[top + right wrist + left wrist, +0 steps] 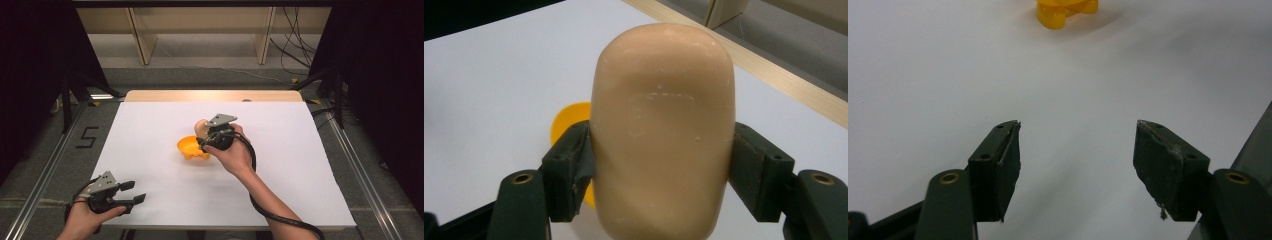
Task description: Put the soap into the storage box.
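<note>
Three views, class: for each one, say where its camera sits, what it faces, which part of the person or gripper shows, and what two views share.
High view: above the table, looking down; forearms, left gripper, right gripper.
Left gripper view: on that gripper, facing the yellow dish; open jaws.
Right gripper view: on that gripper, facing the beige soap; jaws clamp it.
All share the dish.

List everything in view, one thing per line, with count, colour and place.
soap bar: one, peach, clamped between the right gripper's fingers above the dish
soap dish: one, orange, middle of the table
table: one, white top with a wooden far edge
shelving: pale wood, beyond the table
cables: several, black, on the floor far right
left gripper: one, black, open, near left corner
right gripper: one, black, mid-table
hands: two, one on each gripper
</note>
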Demonstrator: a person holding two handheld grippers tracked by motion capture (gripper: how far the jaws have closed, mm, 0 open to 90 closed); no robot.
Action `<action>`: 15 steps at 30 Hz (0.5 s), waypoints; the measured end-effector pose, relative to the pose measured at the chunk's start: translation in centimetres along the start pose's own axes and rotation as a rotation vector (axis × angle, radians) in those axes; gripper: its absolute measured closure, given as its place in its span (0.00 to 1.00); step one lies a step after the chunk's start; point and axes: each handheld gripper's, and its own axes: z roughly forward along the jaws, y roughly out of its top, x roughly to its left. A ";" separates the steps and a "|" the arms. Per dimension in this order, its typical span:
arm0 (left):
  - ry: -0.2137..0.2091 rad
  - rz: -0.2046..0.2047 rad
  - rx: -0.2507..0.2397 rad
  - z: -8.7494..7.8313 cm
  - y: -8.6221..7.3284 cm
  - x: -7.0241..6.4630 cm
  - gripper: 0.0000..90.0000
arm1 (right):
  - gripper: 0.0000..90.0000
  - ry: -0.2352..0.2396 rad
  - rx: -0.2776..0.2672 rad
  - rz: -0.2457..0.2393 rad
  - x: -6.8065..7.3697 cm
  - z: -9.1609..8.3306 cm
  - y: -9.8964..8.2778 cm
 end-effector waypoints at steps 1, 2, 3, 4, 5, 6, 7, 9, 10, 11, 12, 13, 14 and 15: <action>0.000 0.000 0.000 0.0 0.0 0.0 0.39 | 0.37 -0.002 0.010 0.001 0.0 0.1 0.0; 0.000 0.007 0.005 0.0 0.0 0.0 0.39 | 0.37 0.001 0.006 0.011 0.0 0.2 0.0; -0.001 0.007 0.004 0.0 0.0 0.0 0.39 | 0.37 -0.006 0.000 0.014 0.1 0.3 -0.1; -0.002 0.005 -0.003 0.0 0.0 0.0 0.39 | 0.37 -0.003 0.003 0.012 0.1 0.4 -0.1; -0.003 -0.015 -0.004 0.1 -0.1 -0.1 0.39 | 0.37 -0.005 -0.002 0.014 0.1 0.6 -0.1; -0.002 -0.007 -0.003 0.0 0.0 0.0 0.39 | 0.37 0.002 0.011 0.008 0.1 0.5 0.0; -0.003 -0.015 -0.004 0.1 -0.1 -0.1 0.39 | 0.37 0.007 0.007 0.008 0.1 0.7 0.0; -0.002 -0.001 -0.007 0.1 0.0 0.0 0.39 | 0.37 0.006 0.008 -0.001 0.1 0.8 0.0; -0.002 0.000 0.002 0.0 0.0 0.0 0.39 | 0.37 -0.005 0.000 0.009 0.2 0.9 0.0; -0.005 0.000 0.005 0.0 0.0 0.0 0.39 | 0.37 0.001 0.003 0.016 0.3 1.0 0.0; -0.006 -0.001 0.000 0.0 0.0 0.0 0.39 | 0.37 0.005 0.007 0.011 0.3 1.0 0.0; -0.008 0.001 0.001 0.0 0.0 0.0 0.39 | 0.37 0.006 0.012 0.003 0.3 1.1 0.0; -0.008 0.001 0.001 0.0 0.0 0.0 0.39 | 0.37 0.014 0.025 0.029 0.4 1.1 0.0; -0.007 0.005 0.004 0.0 0.0 0.1 0.39 | 0.37 0.008 0.020 0.011 0.3 1.3 0.1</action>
